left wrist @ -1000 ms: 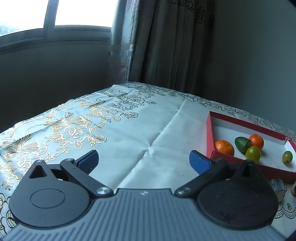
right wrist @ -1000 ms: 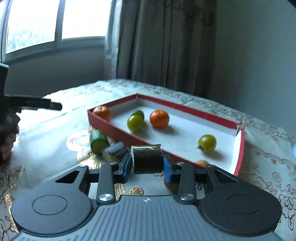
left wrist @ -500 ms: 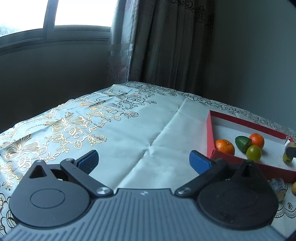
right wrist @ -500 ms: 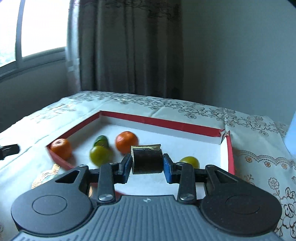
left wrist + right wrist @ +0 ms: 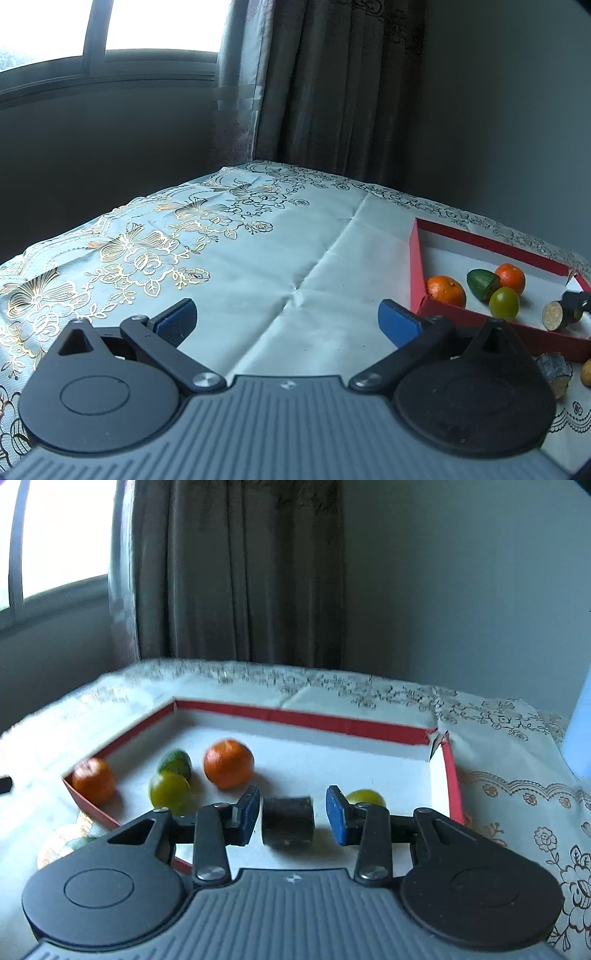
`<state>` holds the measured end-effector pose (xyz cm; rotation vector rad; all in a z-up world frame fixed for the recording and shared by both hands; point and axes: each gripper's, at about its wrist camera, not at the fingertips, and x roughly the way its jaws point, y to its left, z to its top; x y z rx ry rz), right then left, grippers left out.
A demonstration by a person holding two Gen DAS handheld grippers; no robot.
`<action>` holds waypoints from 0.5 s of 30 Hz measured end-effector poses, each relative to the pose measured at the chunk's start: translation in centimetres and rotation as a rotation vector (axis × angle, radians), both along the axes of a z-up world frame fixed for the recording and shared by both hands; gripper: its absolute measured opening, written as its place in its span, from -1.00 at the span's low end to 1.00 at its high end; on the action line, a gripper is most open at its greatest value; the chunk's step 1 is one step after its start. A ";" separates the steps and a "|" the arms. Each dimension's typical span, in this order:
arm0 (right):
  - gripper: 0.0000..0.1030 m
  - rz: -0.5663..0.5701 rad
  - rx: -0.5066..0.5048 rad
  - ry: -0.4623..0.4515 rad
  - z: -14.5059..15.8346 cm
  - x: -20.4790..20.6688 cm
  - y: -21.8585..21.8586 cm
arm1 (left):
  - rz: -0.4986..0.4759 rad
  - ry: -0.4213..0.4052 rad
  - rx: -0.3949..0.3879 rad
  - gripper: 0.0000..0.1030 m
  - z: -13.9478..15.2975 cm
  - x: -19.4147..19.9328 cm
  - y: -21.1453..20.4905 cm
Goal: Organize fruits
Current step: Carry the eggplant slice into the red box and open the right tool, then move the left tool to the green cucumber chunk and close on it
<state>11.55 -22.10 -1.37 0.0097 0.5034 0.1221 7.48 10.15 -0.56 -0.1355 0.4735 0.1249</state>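
Note:
A red-walled tray holds two oranges, a green fruit piece and two yellow-green fruits. My right gripper hangs low over the tray's near side and its jaws are opening. A dark cylindrical fruit piece sits between the blue pads with a gap on each side. In the left wrist view that piece shows its tan cut end inside the tray. My left gripper is open and empty above the tablecloth, left of the tray.
A brown chunk and a yellowish fruit lie on the cloth in front of the tray. A pale blue object stands at the right edge. The flowered tablecloth stretches to the curtain and window wall.
My right gripper carried the dark piece from in front of the tray to over its floor, and its pads have parted from the piece. The left gripper has not moved.

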 end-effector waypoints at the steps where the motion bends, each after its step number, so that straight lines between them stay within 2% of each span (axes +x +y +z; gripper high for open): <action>1: -0.25 0.000 0.013 -0.015 0.5 -0.5 -0.2 | 0.000 0.000 0.000 1.00 0.0 0.0 0.0; 8: -0.25 -0.008 0.088 -0.090 2.7 -5.9 -3.6 | -0.012 -0.018 0.021 1.00 0.1 -0.3 -0.4; 13: -0.03 -0.063 0.110 -0.107 2.2 -9.2 -7.4 | -0.107 -0.029 0.074 1.00 0.4 -0.8 -2.0; 15: -0.02 -0.107 0.154 -0.106 1.3 -9.7 -9.2 | -0.170 -0.039 0.116 1.00 0.5 -1.1 -3.3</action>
